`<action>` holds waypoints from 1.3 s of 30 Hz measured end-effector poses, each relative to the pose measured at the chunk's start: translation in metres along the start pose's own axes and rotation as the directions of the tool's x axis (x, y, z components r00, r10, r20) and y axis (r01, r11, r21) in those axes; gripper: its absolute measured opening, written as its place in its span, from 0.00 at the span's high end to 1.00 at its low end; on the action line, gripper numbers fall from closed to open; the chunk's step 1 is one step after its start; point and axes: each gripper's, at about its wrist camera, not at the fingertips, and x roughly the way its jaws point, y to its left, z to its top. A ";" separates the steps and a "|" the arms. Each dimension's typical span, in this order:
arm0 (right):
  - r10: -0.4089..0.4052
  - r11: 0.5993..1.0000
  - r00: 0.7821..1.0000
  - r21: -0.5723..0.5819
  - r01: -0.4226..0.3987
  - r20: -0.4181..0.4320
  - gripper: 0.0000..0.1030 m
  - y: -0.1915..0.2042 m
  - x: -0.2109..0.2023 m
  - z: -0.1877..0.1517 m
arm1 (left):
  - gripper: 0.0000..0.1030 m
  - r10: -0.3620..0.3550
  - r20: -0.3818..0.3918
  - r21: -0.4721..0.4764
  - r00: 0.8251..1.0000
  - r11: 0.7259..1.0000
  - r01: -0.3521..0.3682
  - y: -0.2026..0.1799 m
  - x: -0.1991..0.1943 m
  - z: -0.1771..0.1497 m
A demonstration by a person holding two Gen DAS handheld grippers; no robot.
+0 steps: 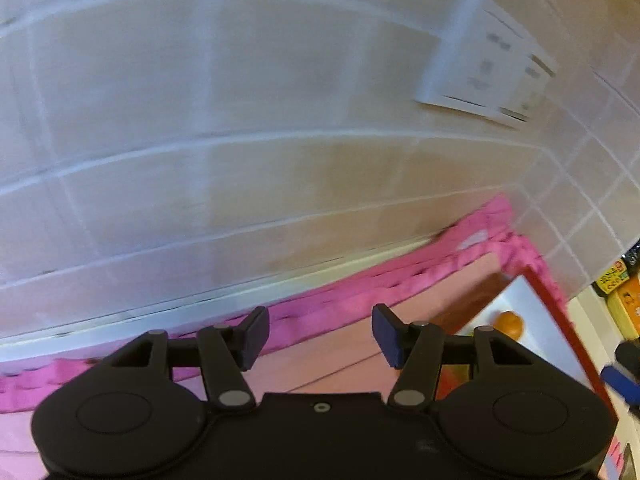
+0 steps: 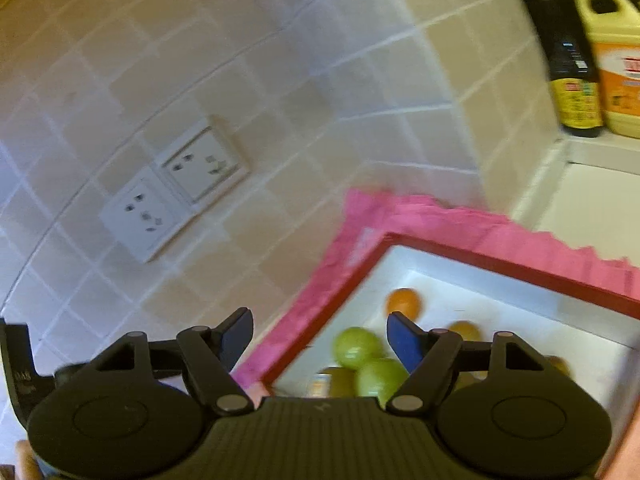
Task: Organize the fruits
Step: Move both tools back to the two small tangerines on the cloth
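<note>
Fruits (image 2: 362,354) in tray (image 2: 496,264) — seemingly on mat (image 2: 432,216).

Green (image 2: 354,346) and orange fruits (image 2: 403,302) lie in red-rimmed tray (image 2: 500,266).

The left wrist camera sits just behind the left gripper (image 1: 320,336) and looks up and forward at the tiled wall (image 1: 200,100), with the pink mat (image 1: 360,300) low down and the red-edged box (image 1: 536,300) far off to the right side. The right wrist camera sits behind the right gripper (image 2: 320,340), close above that same box (image 2: 500,266). The 2 views share the wall, the sockets (image 1: 488,64) (image 2: 176,188), the mat and the box.
</note>
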 end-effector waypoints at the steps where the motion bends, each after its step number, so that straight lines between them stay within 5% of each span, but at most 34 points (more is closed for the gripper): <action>1: 0.013 1.000 1.000 -0.009 -0.014 -0.012 0.26 0.005 0.003 0.000 | 0.34 0.004 -0.002 -0.007 1.000 1.000 -0.004 0.009 -0.002 -0.003; 8: 0.161 0.983 0.972 -0.055 -0.173 -0.169 0.26 0.047 0.050 -0.011 | 0.35 0.042 -0.048 -0.052 0.998 0.998 -0.044 0.068 -0.019 -0.033; 14: 0.227 0.952 0.901 -0.110 -0.285 -0.370 0.29 0.091 0.103 -0.040 | 0.35 -0.024 -0.095 0.004 0.995 1.000 0.024 0.074 -0.021 -0.080; 18: 0.194 0.937 0.835 -0.154 -0.313 -0.515 0.37 0.113 0.144 -0.069 | 0.38 -0.077 -0.127 -0.008 0.989 0.997 0.077 0.071 -0.011 -0.105; 26: 0.086 0.919 0.772 -0.249 -0.305 -0.630 0.53 0.134 0.184 -0.107 | 0.40 -0.150 -0.166 -0.002 0.975 0.988 0.152 0.060 0.004 -0.127; 31: 0.063 0.912 0.756 -0.270 -0.309 -0.652 0.57 0.140 0.185 -0.120 | 0.51 -0.186 -0.164 -0.004 0.969 0.982 0.188 0.055 0.008 -0.130; 35: 0.041 0.917 0.768 -0.281 -0.283 -0.639 0.70 0.139 0.188 -0.123 | 0.63 -0.226 -0.155 -0.032 0.962 0.974 0.224 0.053 0.012 -0.133; 39: 0.071 0.929 0.753 -0.233 -0.289 -0.654 0.74 0.135 0.187 -0.120 | 0.65 -0.221 -0.134 0.008 0.966 0.974 0.224 0.043 0.015 -0.133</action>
